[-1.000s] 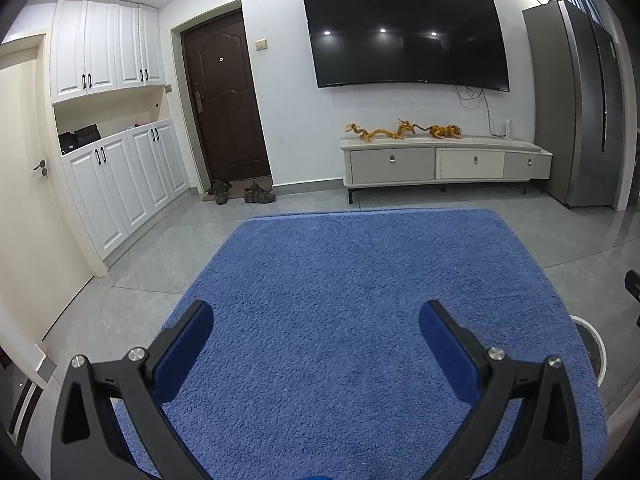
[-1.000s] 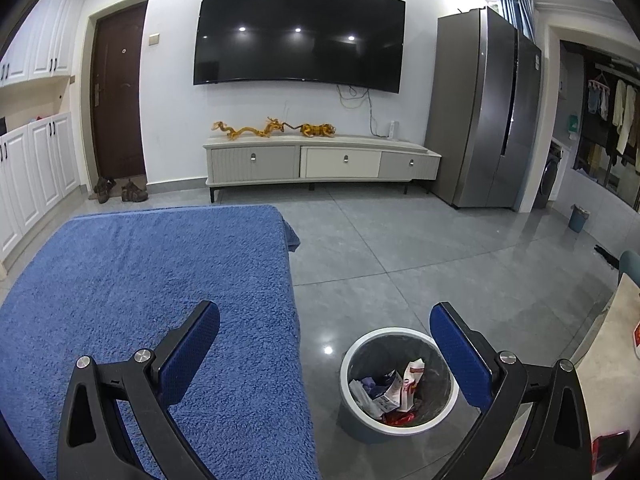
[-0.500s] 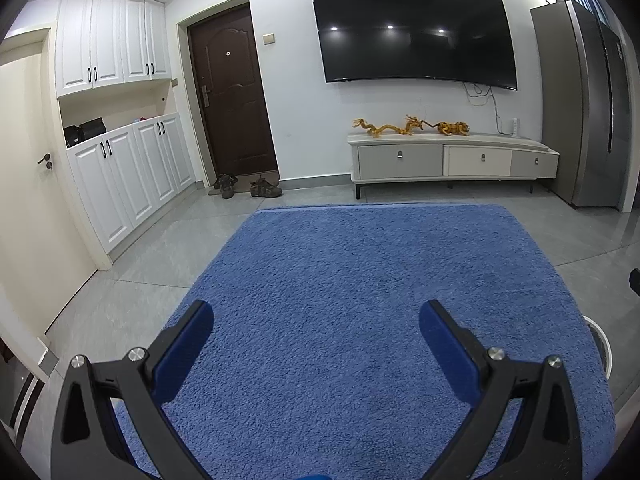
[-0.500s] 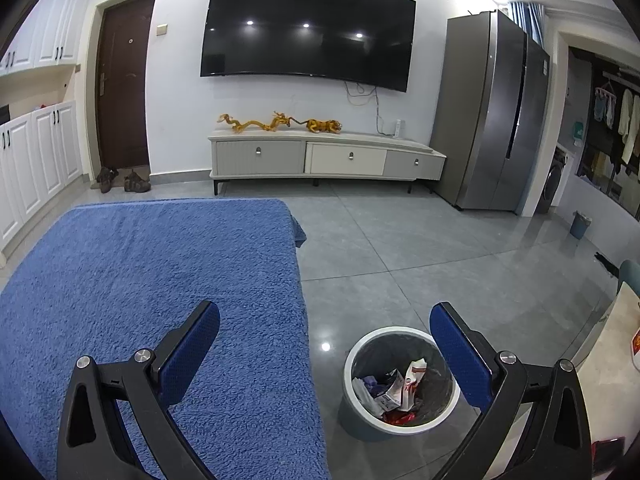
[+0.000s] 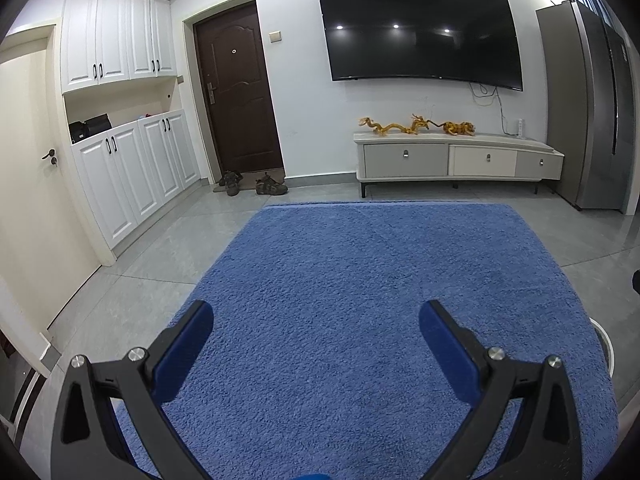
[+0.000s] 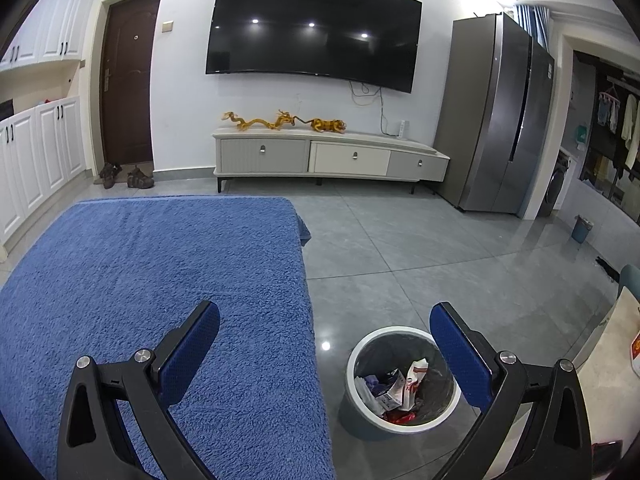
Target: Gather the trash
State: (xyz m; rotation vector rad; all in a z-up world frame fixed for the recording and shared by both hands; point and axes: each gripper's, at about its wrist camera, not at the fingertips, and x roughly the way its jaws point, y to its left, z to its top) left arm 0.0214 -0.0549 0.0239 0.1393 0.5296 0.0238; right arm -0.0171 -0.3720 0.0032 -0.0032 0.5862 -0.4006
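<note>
**A:** What am I working with around the edges?

**B:** I'm looking over a blue fleece cover (image 6: 160,280); its right edge is running down past the right gripper (image 6: 325,316), with grey tile floor (image 6: 440,248) lying open beyond it out to the fridge (image 6: 500,120). On the left view the cover (image 5: 380,300) is filling the middle, with bare tile (image 5: 152,264) between it and the white cabinets (image 5: 132,176).

**A:** And the bin?

**B:** The trash bin (image 6: 360,360) is standing on the tile just beside the cover's right edge, low between my right fingers. I'm seeing crumpled wrappers (image 6: 400,388) inside it. On the left view only a sliver of its white rim (image 5: 606,350) is showing at the far right.

**A:** Grippers?

**B:** I'm holding both spread wide. The left gripper (image 5: 316,316) is gripping nothing and touching nothing; the same goes for the right.

**A:** Pose?

**B:** I'm holding both above the cover, pointing forward toward the TV (image 6: 316,28) and tilting slightly down. The right one is straddling the cover's edge.
</note>
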